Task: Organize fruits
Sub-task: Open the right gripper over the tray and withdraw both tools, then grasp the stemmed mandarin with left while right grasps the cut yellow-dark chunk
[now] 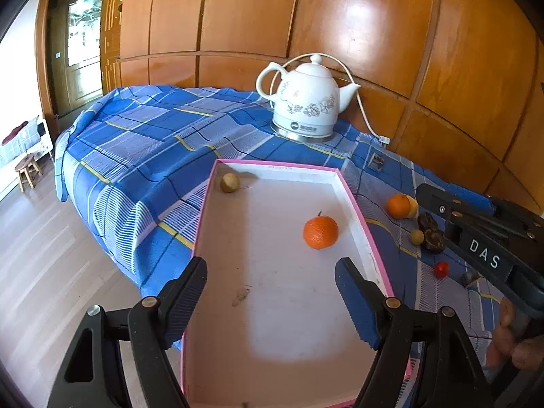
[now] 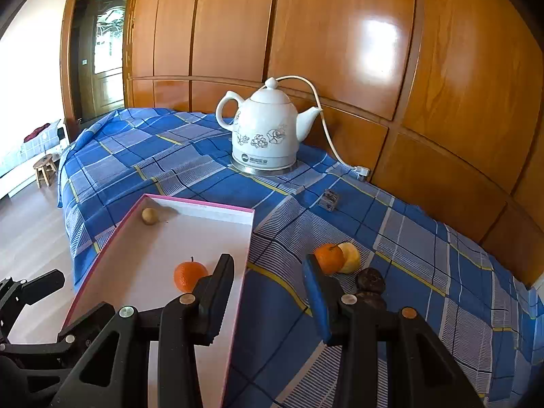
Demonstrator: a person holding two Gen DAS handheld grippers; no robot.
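Left wrist view: blue checked tablecloth; pink-rimmed white tray; white kettle behind it. In tray: orange mid-right, small yellowish fruit at far-left corner. On cloth right of tray: second orange, two dark fruits, cherry tomato. Left gripper spread, empty, over tray. Right gripper parted, empty, above tray's right edge.
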